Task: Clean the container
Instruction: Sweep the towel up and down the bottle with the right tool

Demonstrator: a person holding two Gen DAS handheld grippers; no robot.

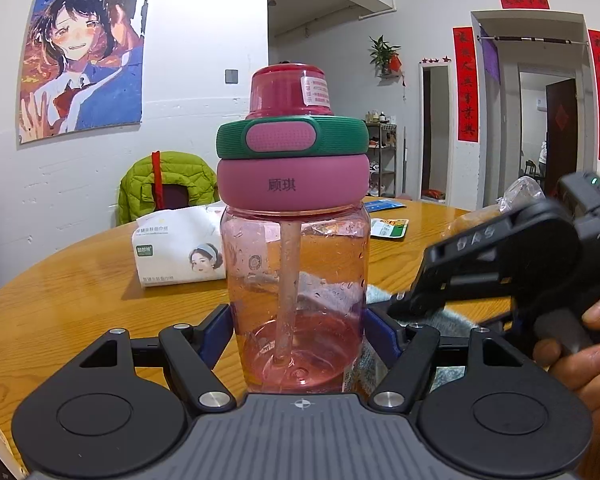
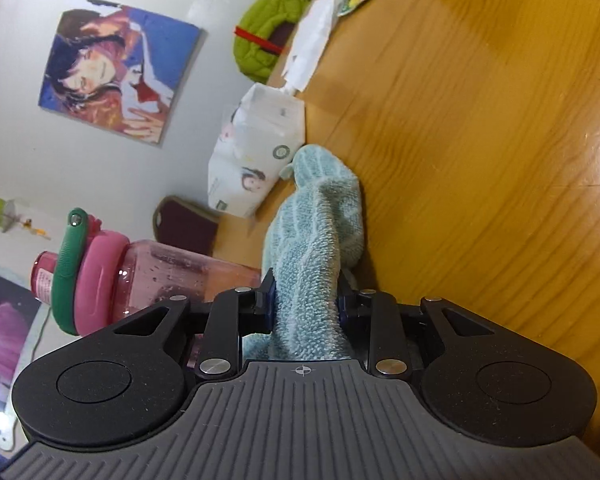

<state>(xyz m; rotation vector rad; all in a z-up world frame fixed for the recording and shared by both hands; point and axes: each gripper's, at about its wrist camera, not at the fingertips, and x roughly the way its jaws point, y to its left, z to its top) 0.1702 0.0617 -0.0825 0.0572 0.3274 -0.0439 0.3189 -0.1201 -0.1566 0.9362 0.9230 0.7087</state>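
The bottle [image 1: 296, 248] is clear pink plastic, beaded with droplets inside, with a straw [image 1: 287, 292] running down its middle, a thick pink collar bearing dark characters, a green ribbed ring with a pink oval button, and a dark red cap carrying a white label. It stands upright on the wooden bench [image 1: 80, 292], its lower body clamped between the blue pads of the left tool [image 1: 298, 332], which is clenched on it from both sides. The left wrist view alone shows the right tool [image 1: 420, 300] reaching in just beside the bottle, with a hand [image 1: 588, 340] on its grip, a doorway with red banners behind. The right wrist view, rolled sideways, alone shows what that tool [image 2: 305, 304] grips: a light blue towel [image 2: 316, 240], pinched tight between its pads and trailing onto the bench. A white tissue pack [image 1: 180, 248] lies near the bottle; a green jacket [image 1: 168, 180] hangs over a chair beyond.
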